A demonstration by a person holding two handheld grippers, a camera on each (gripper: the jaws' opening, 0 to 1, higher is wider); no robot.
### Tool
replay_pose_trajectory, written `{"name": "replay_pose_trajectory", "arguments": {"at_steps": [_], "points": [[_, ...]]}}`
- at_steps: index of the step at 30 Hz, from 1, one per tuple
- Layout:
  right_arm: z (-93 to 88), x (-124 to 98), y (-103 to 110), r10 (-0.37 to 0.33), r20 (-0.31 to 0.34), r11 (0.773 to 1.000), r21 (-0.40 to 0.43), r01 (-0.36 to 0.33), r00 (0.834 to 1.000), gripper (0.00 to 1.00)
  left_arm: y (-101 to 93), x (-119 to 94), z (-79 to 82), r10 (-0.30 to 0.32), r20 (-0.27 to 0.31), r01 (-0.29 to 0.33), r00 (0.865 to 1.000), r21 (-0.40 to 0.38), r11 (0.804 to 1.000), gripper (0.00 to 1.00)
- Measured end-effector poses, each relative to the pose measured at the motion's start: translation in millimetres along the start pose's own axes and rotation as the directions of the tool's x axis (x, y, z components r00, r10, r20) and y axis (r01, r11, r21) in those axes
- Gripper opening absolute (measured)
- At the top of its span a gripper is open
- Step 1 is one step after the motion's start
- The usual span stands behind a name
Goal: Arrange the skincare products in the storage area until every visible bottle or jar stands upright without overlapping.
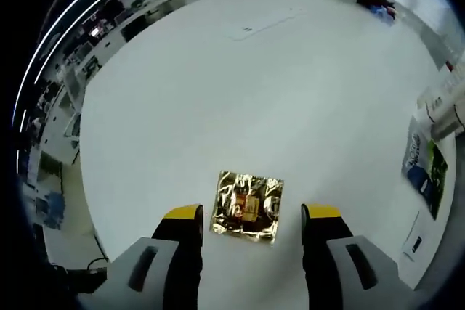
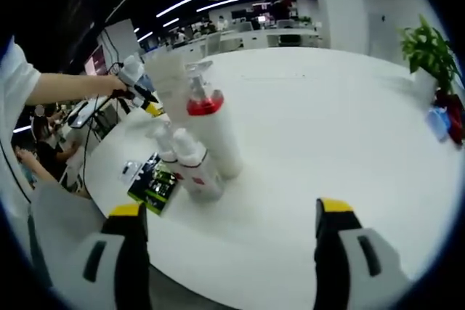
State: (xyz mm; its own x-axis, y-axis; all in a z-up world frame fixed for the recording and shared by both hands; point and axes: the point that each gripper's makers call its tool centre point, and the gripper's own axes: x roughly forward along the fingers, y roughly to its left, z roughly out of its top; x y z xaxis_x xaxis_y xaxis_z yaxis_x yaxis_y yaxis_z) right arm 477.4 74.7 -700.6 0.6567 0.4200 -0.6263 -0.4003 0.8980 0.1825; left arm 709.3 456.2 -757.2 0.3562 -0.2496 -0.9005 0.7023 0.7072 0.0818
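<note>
A tall white pump bottle (image 2: pixel 212 132) with a red collar stands upright on the white table (image 2: pixel 327 121). Two smaller white bottles (image 2: pixel 195 166) stand close against its near side; the same group shows at the table's right edge as bottles (image 1: pixel 445 110). My right gripper (image 2: pixel 231 212) is open, a short way in front of them and holding nothing. A square gold foil packet (image 1: pixel 247 205) lies flat between the tips of my open left gripper (image 1: pixel 252 214). A person's hand holds the left gripper (image 2: pixel 142 92) behind the bottles.
A green and black leaflet (image 2: pixel 154 183) lies by the bottles near the table edge, seen also as a leaflet (image 1: pixel 425 168). A potted plant (image 2: pixel 429 52) and blue items (image 2: pixel 438 123) stand at the far rim. Desks and people fill the office beyond.
</note>
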Motion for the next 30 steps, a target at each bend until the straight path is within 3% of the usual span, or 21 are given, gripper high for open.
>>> {"name": "replay_pose_trajectory", "arguments": {"at_steps": [7,11,18,21,30], "points": [[-2.6,2,-2,-0.009,-0.009,1.0,0.011,0.009,1.0,0.96,13.1,18,-3.0,-0.057,-0.07,0.062,0.996,0.077,0.995,0.53],[-2.7,2,-4,-0.014,-0.01,1.0,0.018,0.015,1.0,0.96,10.5,18,-6.9,-0.095,-0.127,0.113,0.987,0.142,0.983,0.53],[-4.4,3,-5,-0.018,-0.015,1.0,0.024,0.019,1.0,0.96,12.2,27,-0.3,-0.13,-0.166,0.164,0.978,0.211,0.963,0.54],[-4.7,3,-6,-0.019,-0.015,0.999,0.027,0.02,1.0,0.96,7.1,28,-0.3,-0.154,-0.182,0.191,0.971,0.214,0.958,0.51],[-7.5,3,-8,-0.026,-0.023,0.999,0.03,0.026,0.999,0.96,9.1,28,2.6,-0.147,-0.194,0.19,0.97,0.227,0.955,0.44]]}}
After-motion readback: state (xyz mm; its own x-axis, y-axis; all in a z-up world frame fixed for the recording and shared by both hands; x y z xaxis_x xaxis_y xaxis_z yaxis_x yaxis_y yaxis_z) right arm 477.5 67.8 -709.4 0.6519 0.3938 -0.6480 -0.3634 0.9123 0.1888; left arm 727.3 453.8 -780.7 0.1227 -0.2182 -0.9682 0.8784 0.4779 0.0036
